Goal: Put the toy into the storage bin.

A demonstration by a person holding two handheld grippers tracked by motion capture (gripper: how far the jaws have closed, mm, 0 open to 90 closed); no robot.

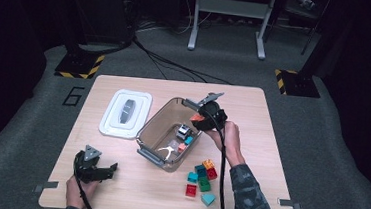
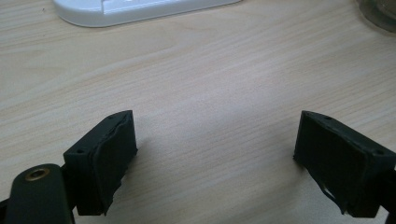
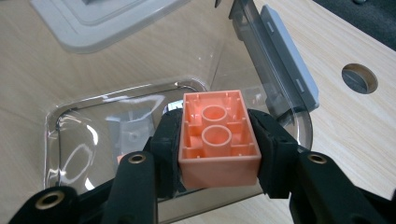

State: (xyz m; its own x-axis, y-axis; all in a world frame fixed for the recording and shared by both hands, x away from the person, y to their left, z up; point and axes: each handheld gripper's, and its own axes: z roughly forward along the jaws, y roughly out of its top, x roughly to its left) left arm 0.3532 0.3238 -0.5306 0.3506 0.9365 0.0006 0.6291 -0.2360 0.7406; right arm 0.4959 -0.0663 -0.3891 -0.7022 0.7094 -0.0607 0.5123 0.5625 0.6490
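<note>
— What did the right gripper have?
— An orange brick, pinched by both jaws on its two sides, hollow underside toward the camera, held just above the open clear bin.

— And the left gripper?
— It gaped wide with nothing between its jaws, low over bare pale wood near the table's front edge.

— What lay around them?
— Loose coloured blocks sat on the wood just nearer than the right gripper. A white lid lay beyond the left gripper, beside the bin. Past the table: grey carpet, cables, a grey metal frame, and yellow-black striped bases.
</note>
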